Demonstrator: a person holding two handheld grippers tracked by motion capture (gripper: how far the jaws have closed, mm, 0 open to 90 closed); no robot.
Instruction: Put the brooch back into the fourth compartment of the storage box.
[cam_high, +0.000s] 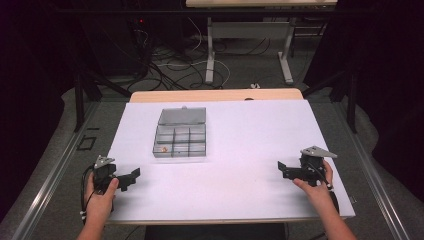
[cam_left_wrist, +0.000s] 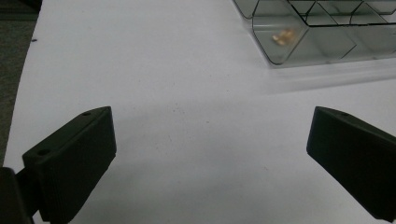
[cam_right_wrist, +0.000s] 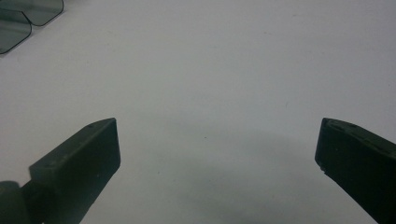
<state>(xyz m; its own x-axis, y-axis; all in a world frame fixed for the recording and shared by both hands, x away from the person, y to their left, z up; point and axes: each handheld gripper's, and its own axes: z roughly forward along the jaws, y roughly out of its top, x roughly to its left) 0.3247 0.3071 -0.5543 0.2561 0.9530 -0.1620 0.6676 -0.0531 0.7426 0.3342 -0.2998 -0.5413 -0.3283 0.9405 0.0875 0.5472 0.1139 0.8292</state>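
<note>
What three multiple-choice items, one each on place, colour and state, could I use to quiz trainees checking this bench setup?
1. Where does the small object lie in the compartment box?
A. near-left corner compartment
B. far-right compartment
C. on the lid

2. What colour is that small object?
A. blue
B. golden orange
C. green

3. How do the left gripper and right gripper stand?
A. both shut on the box
B. one holds the lid
C. both open, holding nothing

Key: 1 A, the high view shows it at the box's near-left corner. 2 B, the left gripper view shows a golden tint. 3 C, each gripper view shows jaws wide apart over bare white table.
</note>
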